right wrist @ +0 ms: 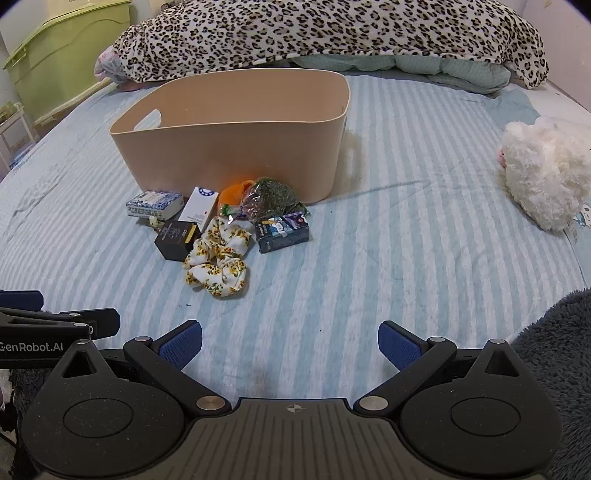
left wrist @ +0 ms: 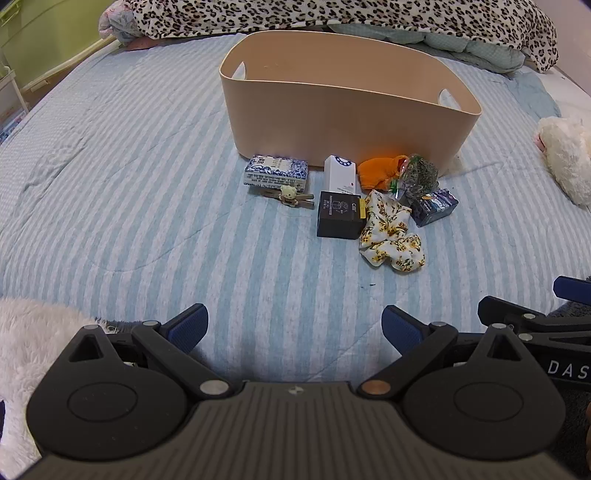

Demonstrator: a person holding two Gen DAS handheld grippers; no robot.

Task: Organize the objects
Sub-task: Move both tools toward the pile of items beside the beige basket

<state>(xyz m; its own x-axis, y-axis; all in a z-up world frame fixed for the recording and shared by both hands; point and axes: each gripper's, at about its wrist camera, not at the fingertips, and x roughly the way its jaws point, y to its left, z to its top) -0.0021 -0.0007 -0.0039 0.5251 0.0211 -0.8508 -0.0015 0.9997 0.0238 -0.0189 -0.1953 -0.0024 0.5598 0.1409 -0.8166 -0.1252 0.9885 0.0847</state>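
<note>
Down near the bedspread (left wrist: 147,184), the left gripper (left wrist: 294,328) had its blue-padded fingers (left wrist: 190,326) spread wide apart, holding nothing and touching nothing, with only striped cloth between them. Beside it the right gripper (right wrist: 290,343) was just as wide, its fingers (right wrist: 399,345) bare and clear of every object. Each tool showed at the edge of the other's view, so the two sat side by side, well short of the clutter.

One tan basket (left wrist: 347,107) stood upright on the bed beyond the loose things, which lay in a cluster against its near wall. Counted, these were eight, one of each:
- a blue-and-white patterned box (left wrist: 276,173), leftmost;
- a small bear clip (left wrist: 290,196) just in front of that box;
- a white box (left wrist: 340,173);
- a black box (left wrist: 340,219) in front of the white one;
- an orange cloth (left wrist: 378,171) at the basket's foot;
- a clear bag of dark green stuff (left wrist: 421,175) touching the orange cloth;
- a dark blue packet (right wrist: 282,230), rightmost;
- a floral scrunchie (right wrist: 218,258), nearest the grippers and touching the black box.

Whether anything lay inside the basket could not be told. One white plush toy (right wrist: 543,173) sat well apart to the right. One leopard-print blanket (right wrist: 332,33) was heaped at the far end of the bed, and one green bin (right wrist: 62,55) stood off its left side.
</note>
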